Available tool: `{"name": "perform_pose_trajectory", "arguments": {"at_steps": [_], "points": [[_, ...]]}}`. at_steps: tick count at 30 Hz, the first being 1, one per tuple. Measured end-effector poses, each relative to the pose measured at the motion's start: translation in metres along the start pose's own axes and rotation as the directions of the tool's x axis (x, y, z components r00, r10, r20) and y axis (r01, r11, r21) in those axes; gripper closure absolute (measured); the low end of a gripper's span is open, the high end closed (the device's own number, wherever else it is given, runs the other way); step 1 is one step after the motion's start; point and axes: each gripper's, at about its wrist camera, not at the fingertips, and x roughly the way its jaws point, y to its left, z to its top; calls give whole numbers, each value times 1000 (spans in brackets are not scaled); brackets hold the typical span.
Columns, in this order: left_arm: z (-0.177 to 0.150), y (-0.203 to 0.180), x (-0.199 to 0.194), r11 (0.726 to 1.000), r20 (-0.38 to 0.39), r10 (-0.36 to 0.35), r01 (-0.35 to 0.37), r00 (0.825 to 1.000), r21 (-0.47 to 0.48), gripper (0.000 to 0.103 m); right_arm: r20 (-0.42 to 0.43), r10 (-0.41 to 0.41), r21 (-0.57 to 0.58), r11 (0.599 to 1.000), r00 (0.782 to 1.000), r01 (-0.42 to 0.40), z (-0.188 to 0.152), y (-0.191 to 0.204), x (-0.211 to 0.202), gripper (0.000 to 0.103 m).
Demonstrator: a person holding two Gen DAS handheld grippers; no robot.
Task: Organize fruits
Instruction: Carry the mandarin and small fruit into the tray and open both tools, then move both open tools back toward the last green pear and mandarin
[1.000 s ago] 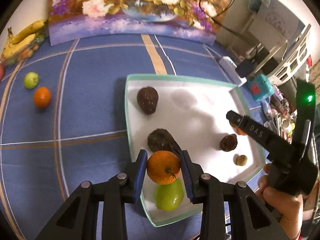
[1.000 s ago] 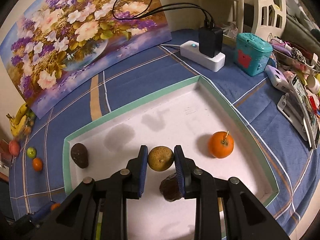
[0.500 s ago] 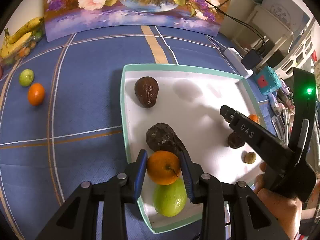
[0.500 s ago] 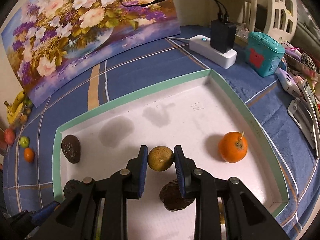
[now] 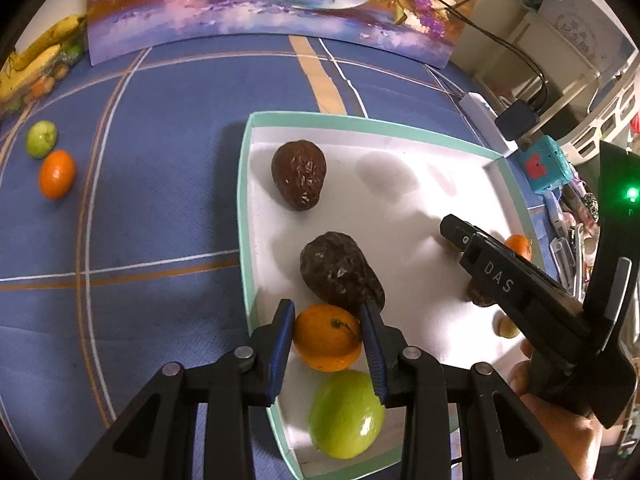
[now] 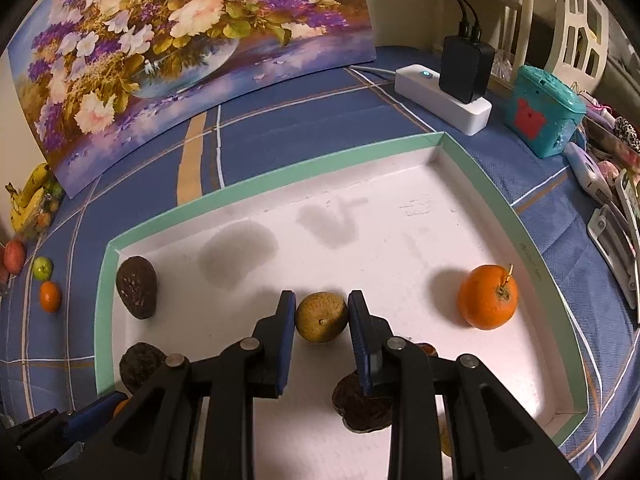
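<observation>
1. Left gripper (image 5: 327,334): black frame with blue-padded fingers (image 5: 282,336), seen pointing forward and downward in the left wrist view. The jaws are closed against both sides of a small orange (image 5: 327,338), which is held between the pads.

2. Right gripper (image 6: 322,320): same build, black with blue pads (image 6: 286,320). The jaws are set on either side of a yellow-brown round fruit (image 6: 321,317), with both pads touching it or very nearly so.

3. Right gripper body, as seen from the left wrist view: angled down toward the left, marked "DAS", with a green light lit on its upper part.

4. Right hand (image 5: 560,420): bare skin is seen wrapped around the handle; the wrist is cut off at the frame edge.
</observation>
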Motion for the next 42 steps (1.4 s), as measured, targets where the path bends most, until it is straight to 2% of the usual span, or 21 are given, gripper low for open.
{"name": "perform_pose_trajectory", "arguments": {"at_steps": [17, 25, 27, 29, 32, 34, 35, 36, 37, 38, 40, 42], "points": [[3, -3, -6, 1000, 12, 18, -18, 1000, 7, 66, -10, -14, -11, 1000, 1000, 14, 1, 3, 1, 75], [7, -8, -24, 1000, 40, -13, 13, 999, 20, 66, -7, -22, -17, 1000, 1000, 22, 1, 4, -1, 68], [9, -8, -30, 1000, 53, -23, 22, 998, 20, 66, 4, -28, -21, 999, 1000, 28, 1, 4, -4, 59], [10, -6, -37, 1000, 67, -28, 28, 997, 14, 66, 11, -25, -23, 999, 1000, 25, 2, 5, -6, 57], [14, 2, -48, 999, 102, -36, 38, 994, -18, 66, 26, -20, -29, 999, 999, 21, 4, 7, -12, 56], [18, 14, -53, 998, 124, -12, 20, 992, -62, 64, 41, -20, -35, 999, 999, 21, 5, 9, -17, 50], [20, 23, -55, 995, 136, 17, -4, 991, -95, 58, 48, -17, -38, 999, 999, 19, 6, 10, -19, 42], [21, 29, -55, 993, 143, 39, -22, 989, -114, 44, 55, -14, -41, 999, 998, 16, 6, 11, -21, 34], [23, 37, -55, 990, 148, 68, -49, 987, -129, 37, 59, -10, -44, 999, 998, 12, 7, 12, -23, 30], [24, 46, -54, 986, 148, 107, -85, 983, -145, 31, 63, -5, -47, 999, 998, 8, 7, 13, -25, 27], [25, 57, -51, 978, 146, 143, -117, 979, -175, 30, 69, 0, -57, 998, 998, 4, 7, 16, -26, 22], [25, 70, -50, 965, 146, 169, -133, 975, -226, 18, 65, 4, -74, 997, 998, 1, 6, 20, -27, 20]]}}
